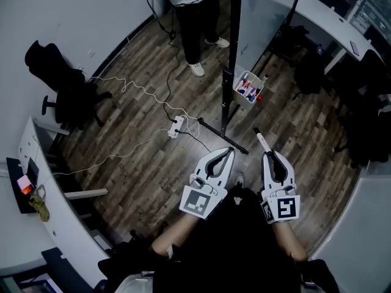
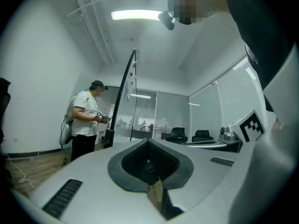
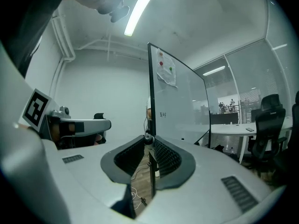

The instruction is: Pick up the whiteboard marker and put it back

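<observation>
**Right gripper pinches marker; left shut and empty**

The right gripper (image 1: 269, 156) pinches the marker (image 1: 261, 140) at its jaw tips, and the marker sticks out ahead of them, dark end forward. The left gripper (image 1: 229, 152), just to its left, has its 2 jaws pressed together with nothing between them. Ahead of both stands the whiteboard (image 3: 180, 101) on its stand (image 1: 231, 72). Beyond the right gripper's tips, a tray (image 1: 239, 80) holds what seem to be more markers. A person (image 2: 85, 120) stands farther ahead, to the left.
</observation>
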The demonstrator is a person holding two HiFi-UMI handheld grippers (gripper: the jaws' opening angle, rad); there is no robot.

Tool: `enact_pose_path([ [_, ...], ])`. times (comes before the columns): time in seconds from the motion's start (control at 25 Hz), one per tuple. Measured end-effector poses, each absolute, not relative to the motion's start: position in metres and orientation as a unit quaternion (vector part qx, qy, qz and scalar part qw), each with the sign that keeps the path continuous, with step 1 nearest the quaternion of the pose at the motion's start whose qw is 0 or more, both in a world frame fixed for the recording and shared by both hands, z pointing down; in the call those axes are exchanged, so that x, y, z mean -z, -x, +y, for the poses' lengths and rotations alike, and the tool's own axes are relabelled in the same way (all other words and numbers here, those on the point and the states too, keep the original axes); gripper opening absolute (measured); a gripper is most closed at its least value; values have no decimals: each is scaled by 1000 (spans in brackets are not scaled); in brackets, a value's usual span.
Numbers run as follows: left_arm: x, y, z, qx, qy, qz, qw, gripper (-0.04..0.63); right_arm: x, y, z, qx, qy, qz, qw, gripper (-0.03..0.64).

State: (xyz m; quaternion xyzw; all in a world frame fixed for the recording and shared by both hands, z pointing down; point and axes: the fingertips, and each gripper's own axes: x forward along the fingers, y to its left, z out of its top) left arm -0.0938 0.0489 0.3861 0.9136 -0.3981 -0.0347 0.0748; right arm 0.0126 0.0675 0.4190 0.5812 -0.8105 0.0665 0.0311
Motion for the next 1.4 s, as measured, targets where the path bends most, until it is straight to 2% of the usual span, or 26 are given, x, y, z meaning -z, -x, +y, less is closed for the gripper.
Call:
enact_pose_path([
  [1.4,-390,47,80,28,-914,-400,65,6,-396,-35,105,-44,-550,-834,8,78],
])
